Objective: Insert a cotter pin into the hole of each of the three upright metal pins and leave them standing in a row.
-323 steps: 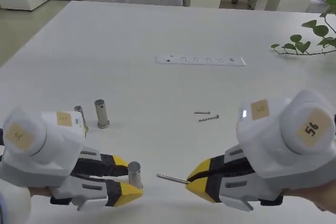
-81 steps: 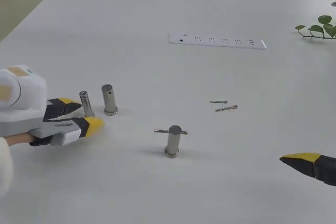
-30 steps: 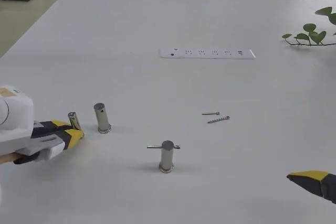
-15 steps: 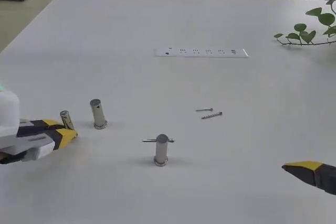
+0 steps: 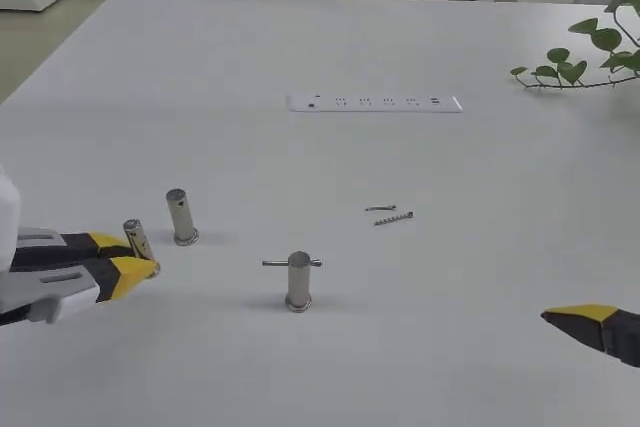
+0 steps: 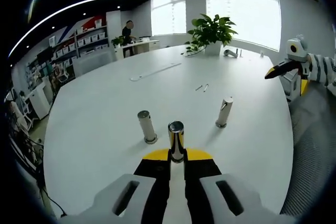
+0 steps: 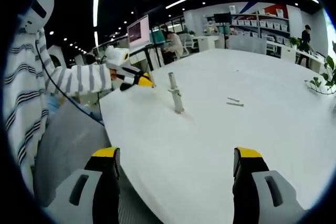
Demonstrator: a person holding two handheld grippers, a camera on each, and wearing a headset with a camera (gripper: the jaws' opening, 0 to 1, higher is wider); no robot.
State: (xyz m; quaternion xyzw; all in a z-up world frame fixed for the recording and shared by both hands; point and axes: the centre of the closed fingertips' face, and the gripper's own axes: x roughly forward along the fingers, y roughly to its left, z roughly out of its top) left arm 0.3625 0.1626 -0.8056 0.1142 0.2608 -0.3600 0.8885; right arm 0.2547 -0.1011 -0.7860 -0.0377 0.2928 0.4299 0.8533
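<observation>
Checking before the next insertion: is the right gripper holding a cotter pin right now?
No: in the right gripper view the right gripper has its jaws standing wide apart with nothing between them.

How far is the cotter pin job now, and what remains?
One done: the front metal pin stands with a cotter pin through it. In hand: the left claw grips the second pin. Left: that pin, the third pin, two loose cotter pins; right claw open.

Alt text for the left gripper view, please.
The left claw is shut on a metal pin on a white table. A second pin and a third pin stand beyond it, with two loose cotter pins farther off.
</observation>
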